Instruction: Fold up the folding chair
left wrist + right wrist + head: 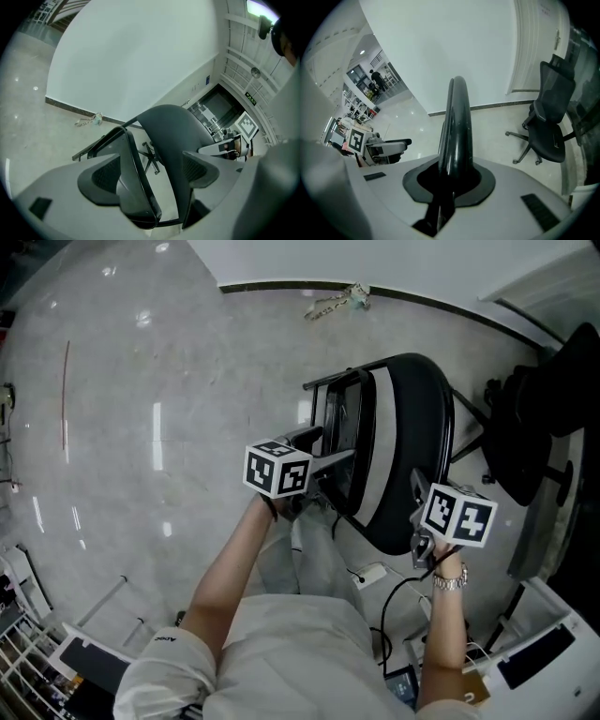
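Observation:
The black folding chair (412,427) stands on the pale floor, its seat (339,427) tipped up toward the backrest (457,117). My left gripper (342,460) reaches in from the left. In the left gripper view its jaws (150,183) stand wide apart, with the seat's rim (136,187) between them, lying against the left finger (101,180); floor shows between the rim and the right finger (199,171). My right gripper (417,491) comes down on the near edge of the backrest. In the right gripper view it (452,183) is shut on that thin black edge.
A black office chair (539,427) (551,122) stands close on the right. A small bunch of keys (337,302) (89,121) lies by the wall's dark baseboard. A plug and cables (370,575) lie near my feet. Metal racks (28,643) stand at the lower left.

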The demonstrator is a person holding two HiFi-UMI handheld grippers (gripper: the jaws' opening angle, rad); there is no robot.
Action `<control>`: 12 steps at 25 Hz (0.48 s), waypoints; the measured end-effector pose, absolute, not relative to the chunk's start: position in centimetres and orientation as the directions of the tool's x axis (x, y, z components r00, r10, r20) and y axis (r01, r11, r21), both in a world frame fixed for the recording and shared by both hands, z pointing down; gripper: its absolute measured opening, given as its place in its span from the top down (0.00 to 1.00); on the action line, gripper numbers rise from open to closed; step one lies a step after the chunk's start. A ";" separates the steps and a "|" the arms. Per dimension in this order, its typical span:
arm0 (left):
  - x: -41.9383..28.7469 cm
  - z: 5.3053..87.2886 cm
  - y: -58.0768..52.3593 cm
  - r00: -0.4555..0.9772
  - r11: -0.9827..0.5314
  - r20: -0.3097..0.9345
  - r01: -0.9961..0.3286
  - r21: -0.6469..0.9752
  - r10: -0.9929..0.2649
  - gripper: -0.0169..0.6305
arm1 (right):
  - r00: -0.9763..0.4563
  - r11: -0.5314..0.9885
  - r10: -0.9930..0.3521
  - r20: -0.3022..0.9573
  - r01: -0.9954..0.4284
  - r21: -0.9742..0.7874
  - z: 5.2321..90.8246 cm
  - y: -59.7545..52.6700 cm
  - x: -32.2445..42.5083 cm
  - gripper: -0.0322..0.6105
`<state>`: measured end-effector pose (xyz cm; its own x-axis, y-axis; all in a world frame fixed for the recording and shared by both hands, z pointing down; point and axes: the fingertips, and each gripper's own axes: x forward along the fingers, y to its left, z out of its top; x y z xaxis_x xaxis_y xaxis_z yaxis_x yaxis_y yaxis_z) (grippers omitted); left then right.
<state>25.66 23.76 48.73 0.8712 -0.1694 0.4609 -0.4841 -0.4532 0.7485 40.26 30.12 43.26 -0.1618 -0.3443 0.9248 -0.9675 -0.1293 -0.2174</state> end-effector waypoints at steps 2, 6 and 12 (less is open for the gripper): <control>24.1 47.4 22.9 0.872 -0.446 0.452 -0.486 0.752 -0.190 0.32 | -0.151 -0.126 -0.338 0.929 -0.971 -0.203 42.9 29.8 38.9 0.87; 21.4 45.4 21.3 0.874 -0.440 0.441 -0.484 0.757 -0.202 0.32 | -0.136 -0.112 -0.322 0.937 -0.977 -0.180 42.4 28.6 36.5 0.88; 17.6 42.7 17.9 0.866 -0.451 0.441 -0.500 0.740 -0.237 0.32 | -0.113 -0.037 -0.273 0.955 -0.991 -0.128 41.4 25.3 32.9 0.88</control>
<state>17.56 17.86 42.74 0.8659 -0.2371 0.4405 -0.4997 -0.4506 0.7397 32.86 25.33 41.36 -0.1131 -0.2725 0.9555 -0.9911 -0.0370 -0.1279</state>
